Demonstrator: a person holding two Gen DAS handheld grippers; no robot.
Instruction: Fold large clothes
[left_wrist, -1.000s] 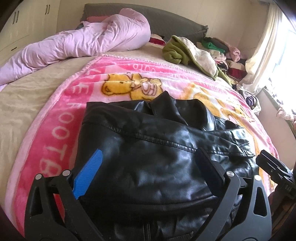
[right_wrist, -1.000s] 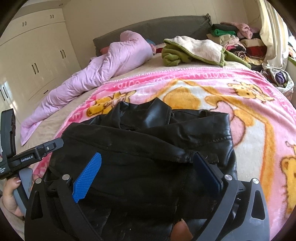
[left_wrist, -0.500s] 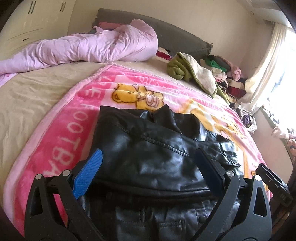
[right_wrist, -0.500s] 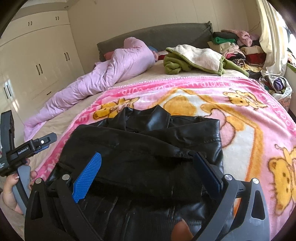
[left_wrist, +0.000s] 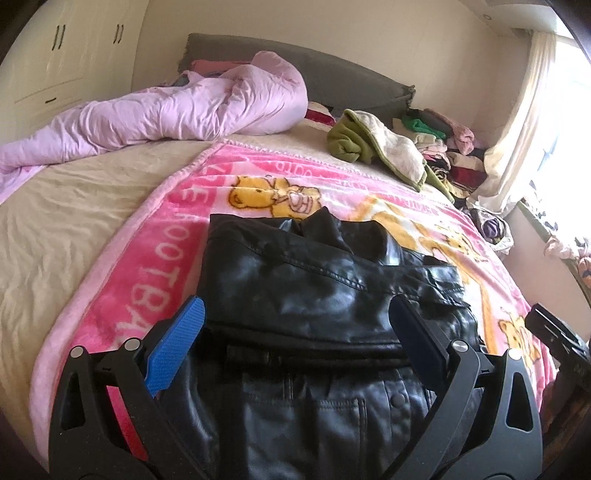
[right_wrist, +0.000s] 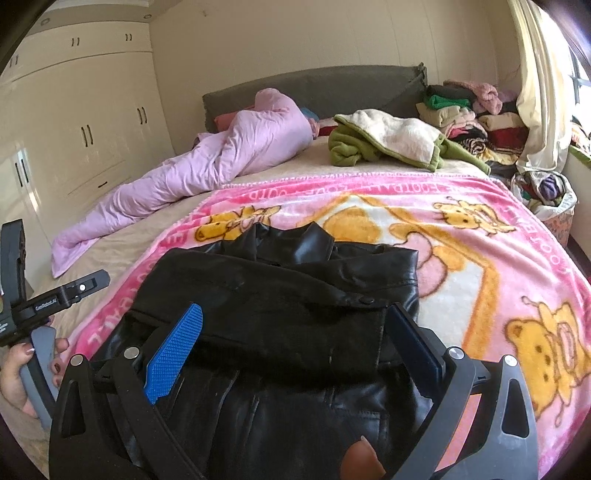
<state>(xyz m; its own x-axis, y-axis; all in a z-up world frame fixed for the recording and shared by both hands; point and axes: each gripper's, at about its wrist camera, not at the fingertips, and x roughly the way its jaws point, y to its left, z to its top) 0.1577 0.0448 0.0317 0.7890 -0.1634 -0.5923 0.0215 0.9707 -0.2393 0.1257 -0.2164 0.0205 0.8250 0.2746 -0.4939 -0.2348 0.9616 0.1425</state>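
Note:
A black leather jacket (left_wrist: 314, 295) (right_wrist: 280, 306) lies on the pink cartoon blanket (left_wrist: 155, 266) (right_wrist: 461, 251), its sleeves folded across the body and its collar pointing toward the headboard. My left gripper (left_wrist: 295, 332) hovers open over the jacket's near part, blue pads wide apart, nothing between them. My right gripper (right_wrist: 291, 336) is also open above the jacket, holding nothing. The left gripper's body and the hand holding it (right_wrist: 33, 365) show at the left edge of the right wrist view. A fingertip (right_wrist: 360, 459) shows at the bottom there.
A rolled lilac duvet (left_wrist: 177, 114) lies along the bed's far left. A green and cream fleece (left_wrist: 373, 144) sits near the grey headboard (right_wrist: 332, 88). Stacked clothes (right_wrist: 465, 114) pile at the far right by the curtain (left_wrist: 517, 122). Cream wardrobes (right_wrist: 81, 122) line the left wall.
Both grippers have pulled back and risen from the jacket, so more of its lower front with pocket and snaps shows. The jacket has stayed folded in place.

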